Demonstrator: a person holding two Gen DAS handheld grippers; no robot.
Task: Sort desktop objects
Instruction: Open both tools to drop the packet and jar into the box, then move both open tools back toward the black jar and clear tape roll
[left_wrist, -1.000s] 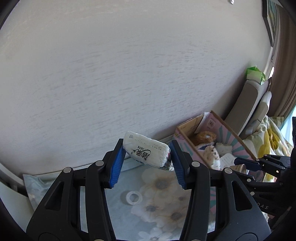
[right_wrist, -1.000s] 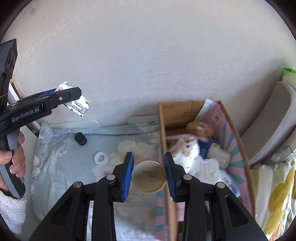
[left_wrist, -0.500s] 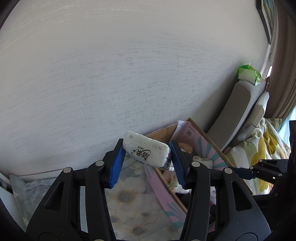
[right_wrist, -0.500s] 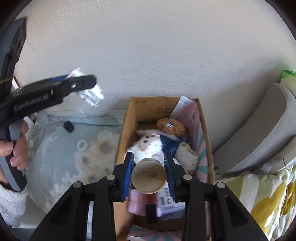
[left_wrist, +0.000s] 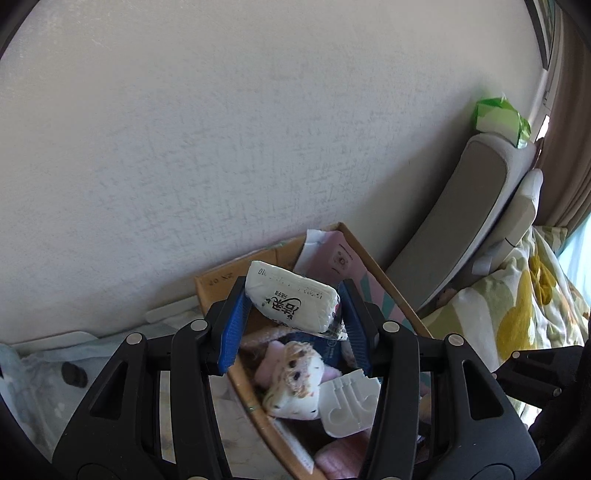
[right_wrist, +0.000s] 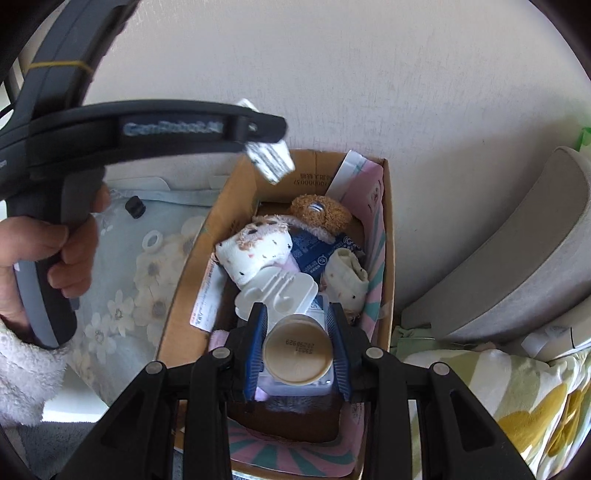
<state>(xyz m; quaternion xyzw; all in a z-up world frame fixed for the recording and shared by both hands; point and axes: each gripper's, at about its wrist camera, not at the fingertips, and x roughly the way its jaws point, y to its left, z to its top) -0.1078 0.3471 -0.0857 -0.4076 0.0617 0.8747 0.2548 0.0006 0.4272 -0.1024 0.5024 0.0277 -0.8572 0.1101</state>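
My left gripper (left_wrist: 293, 308) is shut on a white tissue pack (left_wrist: 291, 304) with black print, held in the air over the far end of the cardboard box (left_wrist: 218, 280). In the right wrist view the same pack (right_wrist: 269, 160) shows under the left gripper's finger, above the box (right_wrist: 188, 262). My right gripper (right_wrist: 297, 349) is shut on a small beige round-bottomed bottle (right_wrist: 297, 356), held low over the near part of the box. The box holds plush toys (right_wrist: 255, 247), a white moulded tray (right_wrist: 277, 291) and a blue packet (right_wrist: 314, 251).
A floral cloth (right_wrist: 122, 280) covers the desk left of the box, with a white ring (right_wrist: 152, 240) and a black cap (right_wrist: 135, 208) on it. A hand (right_wrist: 66, 258) in a fluffy white sleeve grips the left tool. A grey padded chair (right_wrist: 509, 258) stands at the right.
Both grippers have moved right, from over the floral cloth to over the box, each keeping its object. The right gripper has tipped further down toward the box contents.
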